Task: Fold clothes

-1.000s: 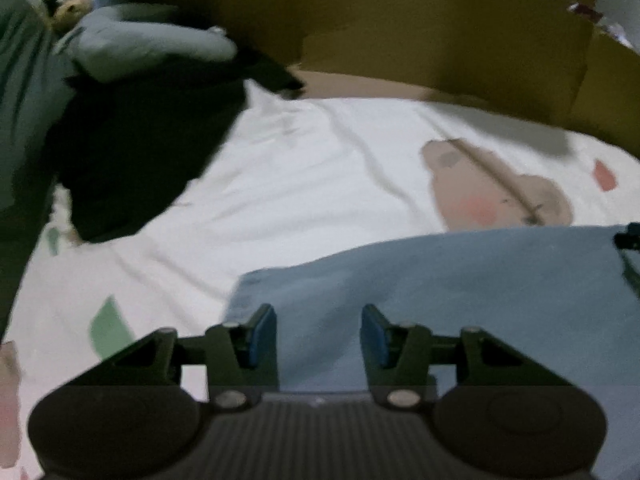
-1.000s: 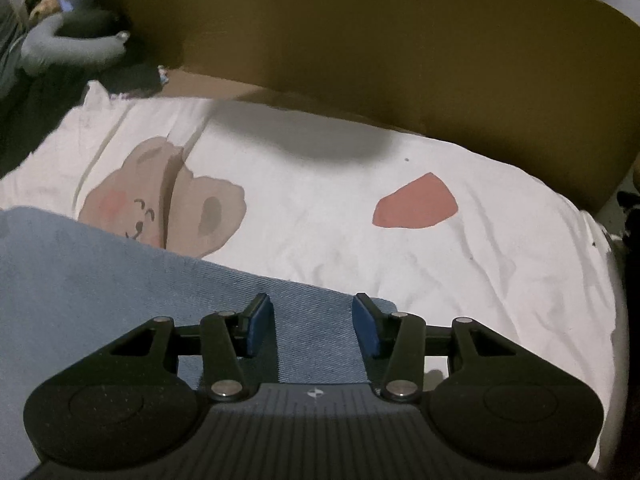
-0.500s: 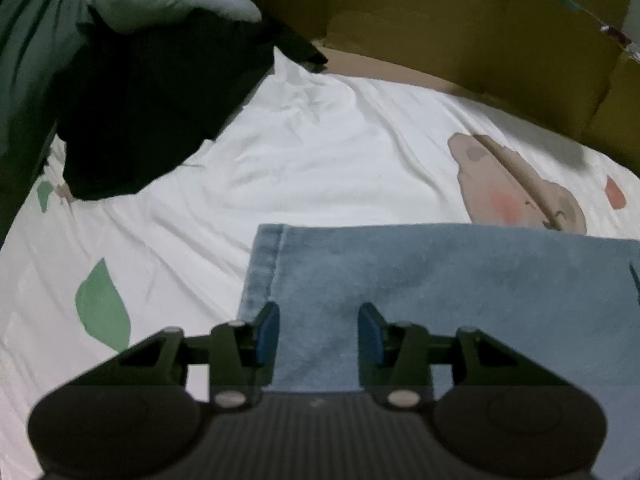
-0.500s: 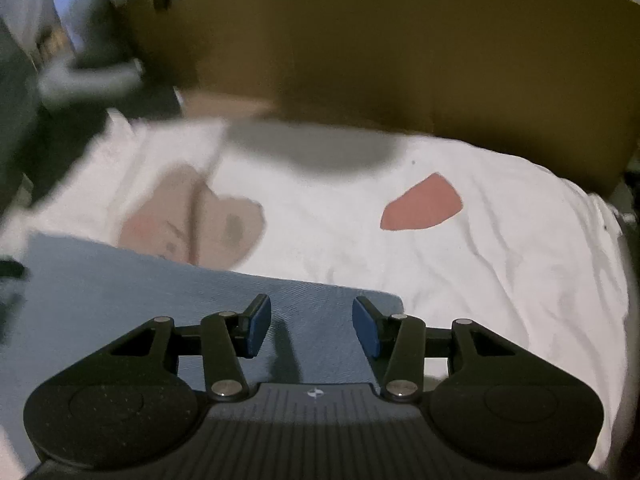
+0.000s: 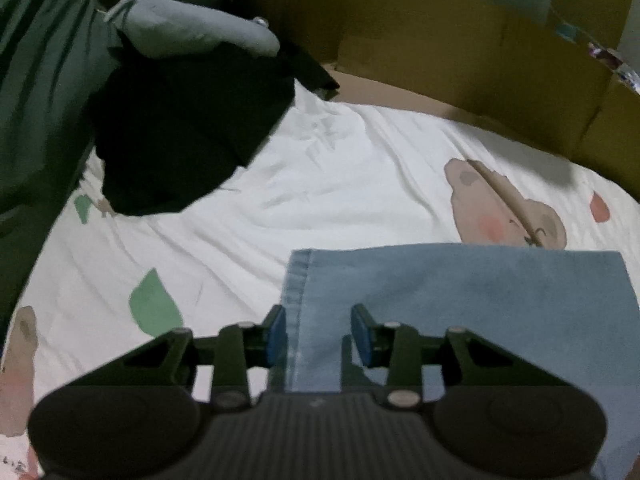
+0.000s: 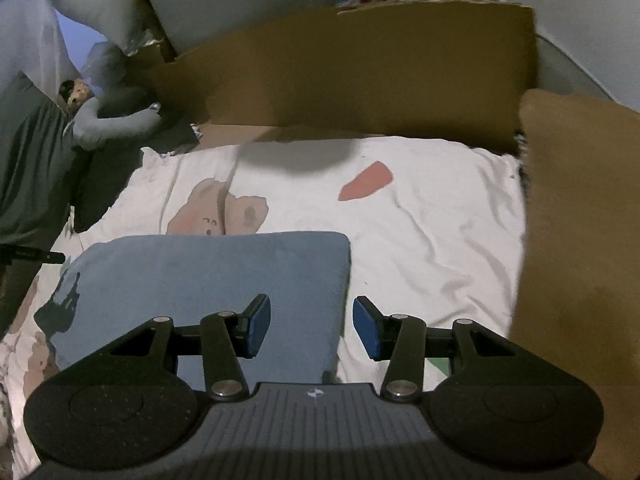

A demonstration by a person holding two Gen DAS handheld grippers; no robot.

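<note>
The folded blue denim garment (image 5: 460,292) lay flat on the white printed bedsheet (image 5: 320,184), a neat rectangle with a stitched hem running down its left edge in the left wrist view and a rounded fold corner at its far right in the right wrist view. It looked like soft, fairly heavy cloth in several layers: it would probably sag and slide apart if lifted by one layer alone, so the likely places to take hold were the two near corners or the thick folded edge, pinching all layers together.

The left gripper (image 5: 318,332) hung over the hemmed left edge. Its jaws had just been closing and stood partly apart, with the hem lying below the gap, but the blue pads did not press on the cloth, so it held nothing. The right gripper (image 6: 310,328) hovered above the garment's right edge, jaws about half open and empty, the left pad over denim and the right pad over bare sheet.

Beyond the garment, a bear print (image 5: 504,208) showed on the sheet just past the far edge. A dark garment (image 5: 180,136) and a grey stuffed toy (image 5: 192,28) lay at the far left, well apart. Brown cardboard (image 6: 360,76) stood along the back of the bed.
</note>
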